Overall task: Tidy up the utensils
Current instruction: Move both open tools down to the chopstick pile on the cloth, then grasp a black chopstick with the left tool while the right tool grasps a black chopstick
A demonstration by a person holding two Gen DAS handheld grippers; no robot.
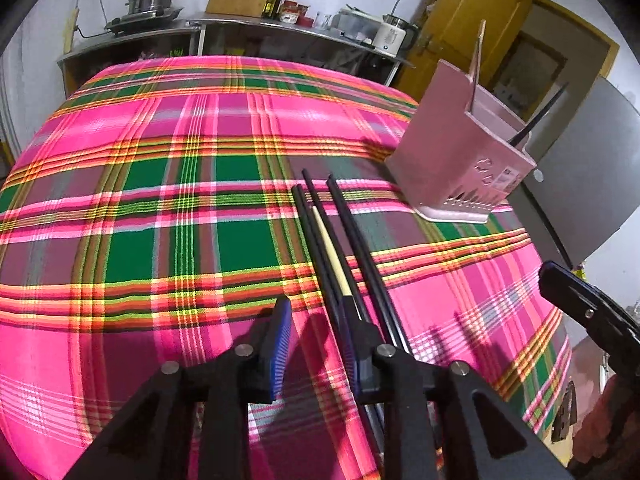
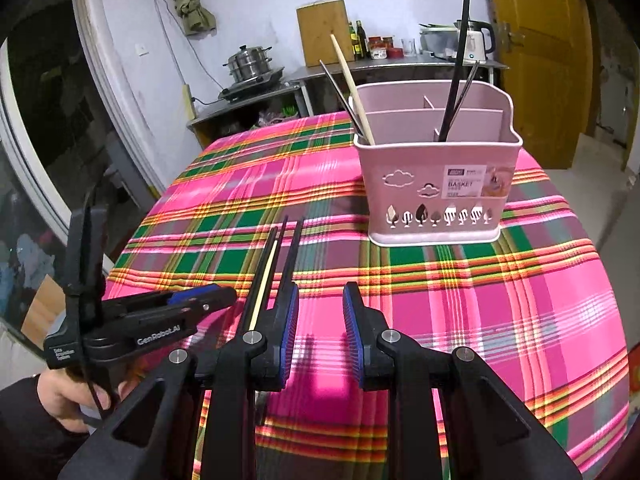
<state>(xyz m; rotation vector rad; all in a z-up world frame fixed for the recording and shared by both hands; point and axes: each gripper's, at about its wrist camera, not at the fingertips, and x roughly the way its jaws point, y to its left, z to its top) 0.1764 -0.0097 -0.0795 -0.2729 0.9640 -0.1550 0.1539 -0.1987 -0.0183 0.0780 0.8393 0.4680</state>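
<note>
The step in hand, as I judge it, is gathering the loose chopsticks from the worktop for the pink basket. They lie as a bundle near the worktop's near edge, tips pointing toward the basket, which stands well apart by the far right side.

The left tool hangs low over the cloth with its jaws narrowly parted and nothing between them; the bundle runs beside and partly under its right finger, so it is not gripping. To do this well it should shift sideways until the sticks sit between the blue pads, then close on the thick ends so all stay parallel.

The right tool is moderately parted and empty, over bare cloth just right of the bundle.

At least 3 sticks are slim, smooth and black, 1 pale like wood or bamboo; they would roll or fan apart easily. The woven plaid cloth offers some friction. The basket is rigid plastic with dividers and cut-out trees and clouds, already holding a few upright sticks.
</note>
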